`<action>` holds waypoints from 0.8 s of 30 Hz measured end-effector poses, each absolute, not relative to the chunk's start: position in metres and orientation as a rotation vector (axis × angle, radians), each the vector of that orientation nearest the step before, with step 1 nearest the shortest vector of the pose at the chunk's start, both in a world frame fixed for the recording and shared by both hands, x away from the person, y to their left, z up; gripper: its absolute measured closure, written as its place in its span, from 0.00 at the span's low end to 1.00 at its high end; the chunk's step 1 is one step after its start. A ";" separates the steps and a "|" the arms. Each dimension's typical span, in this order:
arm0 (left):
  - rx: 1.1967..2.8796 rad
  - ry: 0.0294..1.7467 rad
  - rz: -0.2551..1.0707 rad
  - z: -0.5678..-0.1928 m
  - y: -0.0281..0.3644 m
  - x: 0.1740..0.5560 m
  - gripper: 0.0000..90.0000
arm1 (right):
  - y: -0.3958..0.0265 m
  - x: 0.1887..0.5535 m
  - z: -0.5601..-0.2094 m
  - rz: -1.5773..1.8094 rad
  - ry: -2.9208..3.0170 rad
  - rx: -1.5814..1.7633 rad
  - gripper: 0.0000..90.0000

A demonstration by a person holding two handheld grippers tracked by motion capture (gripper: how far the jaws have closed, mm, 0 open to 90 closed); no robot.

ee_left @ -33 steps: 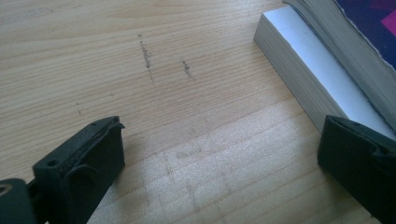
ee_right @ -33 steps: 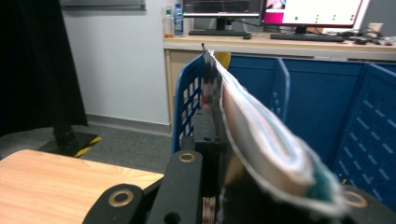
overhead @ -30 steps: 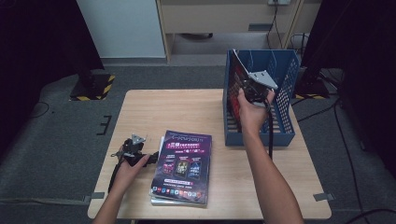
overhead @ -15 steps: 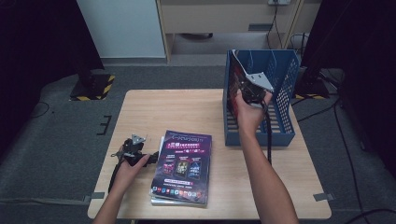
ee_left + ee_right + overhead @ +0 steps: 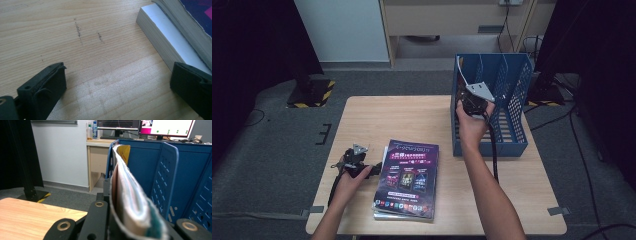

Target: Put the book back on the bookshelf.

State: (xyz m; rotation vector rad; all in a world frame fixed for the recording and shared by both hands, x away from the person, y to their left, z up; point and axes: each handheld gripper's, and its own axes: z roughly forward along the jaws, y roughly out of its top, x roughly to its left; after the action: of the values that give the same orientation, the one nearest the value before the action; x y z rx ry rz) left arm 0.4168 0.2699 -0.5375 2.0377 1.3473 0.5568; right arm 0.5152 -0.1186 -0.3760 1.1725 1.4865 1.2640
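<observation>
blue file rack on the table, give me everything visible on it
The blue file rack looks like plastic, with perforated side walls and upright dividers forming slots. It stands upright at the table's far right corner. The right gripper is shut on a magazine, held edge-up at the leftmost slot, partly inside. A yellow-covered item already stands in there.

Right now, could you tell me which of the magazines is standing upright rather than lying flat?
The magazine clamped in the right gripper, held on edge at the blue file rack. The other magazines lie flat in a stack on the table, beside the open left gripper.
</observation>
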 end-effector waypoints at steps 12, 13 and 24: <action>2.038 1.347 0.557 -0.537 0.270 0.417 0.00 | -0.117 0.512 -0.375 1.288 1.525 1.154 0.84; 2.037 1.348 0.557 -0.537 0.270 0.417 0.00 | -0.117 0.512 -0.375 1.295 1.524 1.157 0.82; 2.037 1.348 0.557 -0.538 0.270 0.417 0.00 | -0.117 0.508 -0.376 1.301 1.568 1.179 0.45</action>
State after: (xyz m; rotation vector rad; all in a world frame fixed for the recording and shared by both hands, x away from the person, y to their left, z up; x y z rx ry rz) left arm 0.4168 0.2699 -0.5375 2.0374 1.3476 0.5574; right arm 0.5077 -0.1174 -0.3756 1.1791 1.5684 1.3013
